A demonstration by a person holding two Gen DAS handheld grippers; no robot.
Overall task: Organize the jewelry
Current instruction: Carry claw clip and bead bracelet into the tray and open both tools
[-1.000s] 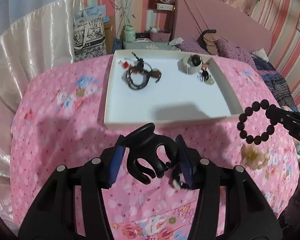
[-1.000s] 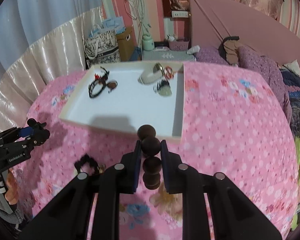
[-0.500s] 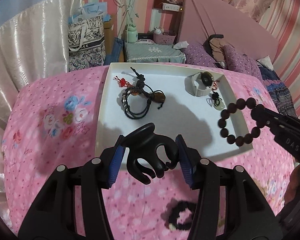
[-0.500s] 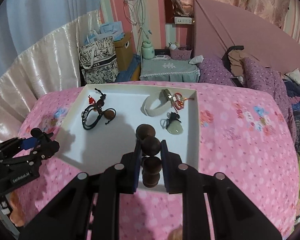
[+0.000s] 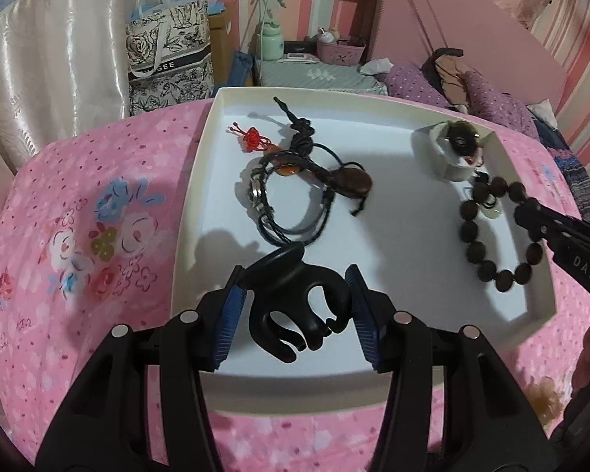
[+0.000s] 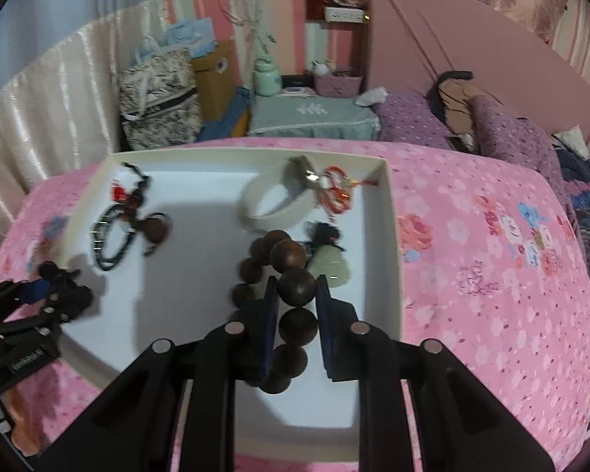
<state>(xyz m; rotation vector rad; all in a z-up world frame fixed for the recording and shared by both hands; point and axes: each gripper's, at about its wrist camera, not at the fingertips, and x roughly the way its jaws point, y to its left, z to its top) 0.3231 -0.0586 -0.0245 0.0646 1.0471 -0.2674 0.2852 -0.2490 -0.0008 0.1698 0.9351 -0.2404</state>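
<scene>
A white tray lies on the pink bedspread; it also shows in the right wrist view. My left gripper is shut on a black claw hair clip and holds it over the tray's near left part. My right gripper is shut on a dark wooden bead bracelet over the tray's right side; the bracelet also shows in the left wrist view. In the tray lie black cord bracelets, a white bangle and a green pendant.
A red knot charm lies near the tray's far left. A floral bag, a small table and purple pillows are beyond the bed. A tan hair tie lies on the bedspread right of the tray.
Both grippers have moved forward and are now over the tray, each still holding its item. The bead bracelet now hangs above the tray's right side near the green pendant.
</scene>
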